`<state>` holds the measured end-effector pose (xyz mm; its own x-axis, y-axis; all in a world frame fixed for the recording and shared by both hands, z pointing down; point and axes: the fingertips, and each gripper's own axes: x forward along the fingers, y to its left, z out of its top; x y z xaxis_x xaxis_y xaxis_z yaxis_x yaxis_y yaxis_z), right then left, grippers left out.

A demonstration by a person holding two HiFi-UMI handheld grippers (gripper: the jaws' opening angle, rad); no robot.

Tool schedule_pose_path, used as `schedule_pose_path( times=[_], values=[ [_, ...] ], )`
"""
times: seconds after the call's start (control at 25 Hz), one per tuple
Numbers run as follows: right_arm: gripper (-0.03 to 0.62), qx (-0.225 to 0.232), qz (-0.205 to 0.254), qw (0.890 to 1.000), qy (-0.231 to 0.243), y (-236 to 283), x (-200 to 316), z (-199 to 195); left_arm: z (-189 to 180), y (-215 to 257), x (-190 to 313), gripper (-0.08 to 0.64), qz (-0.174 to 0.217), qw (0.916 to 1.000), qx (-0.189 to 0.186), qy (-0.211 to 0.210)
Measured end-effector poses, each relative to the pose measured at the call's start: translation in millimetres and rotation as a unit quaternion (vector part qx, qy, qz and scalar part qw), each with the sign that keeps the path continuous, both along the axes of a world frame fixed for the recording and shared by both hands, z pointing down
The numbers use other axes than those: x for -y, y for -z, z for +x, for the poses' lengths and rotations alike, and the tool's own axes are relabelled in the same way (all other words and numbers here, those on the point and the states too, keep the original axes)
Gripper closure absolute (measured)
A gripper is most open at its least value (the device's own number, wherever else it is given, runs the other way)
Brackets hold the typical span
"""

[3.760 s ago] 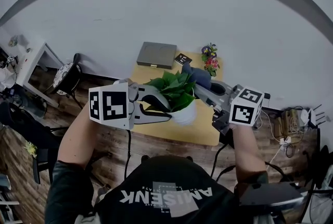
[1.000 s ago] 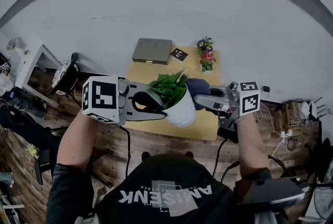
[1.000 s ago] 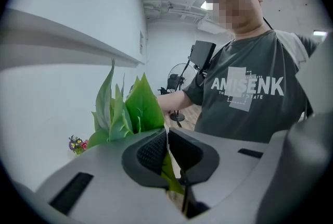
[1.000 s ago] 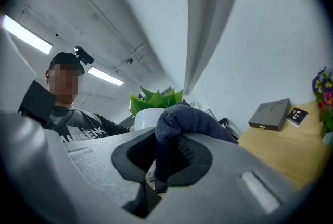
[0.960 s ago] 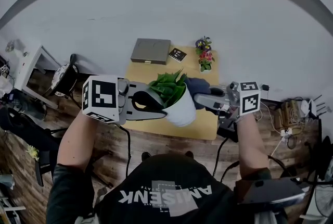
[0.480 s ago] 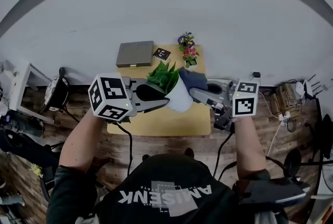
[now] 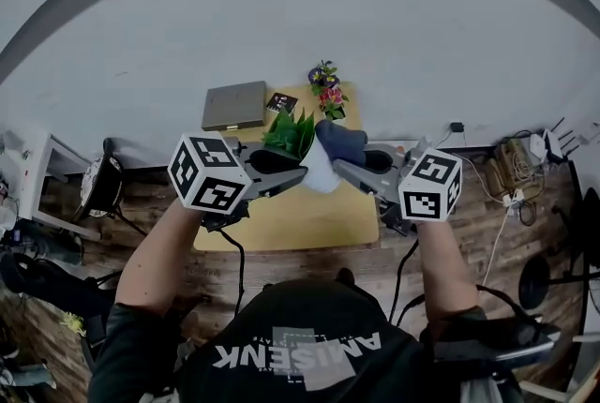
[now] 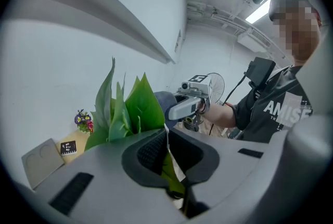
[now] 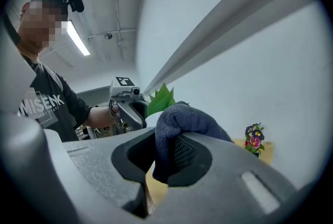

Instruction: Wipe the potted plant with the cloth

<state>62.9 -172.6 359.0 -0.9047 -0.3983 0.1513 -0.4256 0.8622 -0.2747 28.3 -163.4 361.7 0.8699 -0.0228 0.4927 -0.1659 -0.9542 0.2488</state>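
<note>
The potted plant has broad green leaves (image 7: 289,134) in a white pot (image 7: 320,172), and it hangs tilted above the table. My left gripper (image 7: 300,171) is shut on the pot's thin white rim (image 8: 167,140), with the leaves (image 8: 124,109) standing just past the jaws. My right gripper (image 7: 337,164) is shut on a dark blue cloth (image 7: 340,140). The cloth bulges out of the jaws (image 9: 183,123) and lies against the plant's right side. In the right gripper view the leaves (image 9: 159,98) and the left gripper (image 9: 128,107) show behind the cloth.
Below the plant is a small yellow wooden table (image 7: 281,225) against the white wall. A flat grey box (image 7: 233,104), a black marker card (image 7: 280,101) and a small pot of flowers (image 7: 326,88) sit on its far side. Cables and a power strip (image 7: 525,157) lie on the floor at right.
Both grippers have carried the plant and the cloth up the view, toward the wall. The left gripper has rolled and the pot tilts more. The cloth stays at the plant's right side.
</note>
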Motion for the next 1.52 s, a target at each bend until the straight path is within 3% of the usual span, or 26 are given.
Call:
schedule_pose_path(
  times=[0.24, 0.64, 0.96, 1.32, 1.52],
  values=[
    [0.555, -0.013, 0.002, 1.0, -0.023, -3, 2, -19, -12, -1, 15, 0.543, -0.019, 0.999, -0.007, 0.039],
    [0.555, -0.062, 0.023, 0.998, -0.023, -16, -14, -64, -44, -10, 21, 0.545, -0.04, 0.9953, -0.012, 0.087],
    [0.555, -0.074, 0.001, 0.997, -0.038, -34, -19, -92, -63, -16, 35, 0.545, -0.054, 0.9894, -0.008, 0.135],
    [0.555, -0.101, 0.008, 0.994, -0.033, -43, -22, -131, -87, -14, 43, 0.548, -0.059, 0.9842, -0.01, 0.167],
    [0.555, -0.115, 0.002, 0.993, -0.021, -53, -27, -149, -99, -20, 40, 0.548, -0.102, 0.9779, -0.028, 0.181]
  ],
)
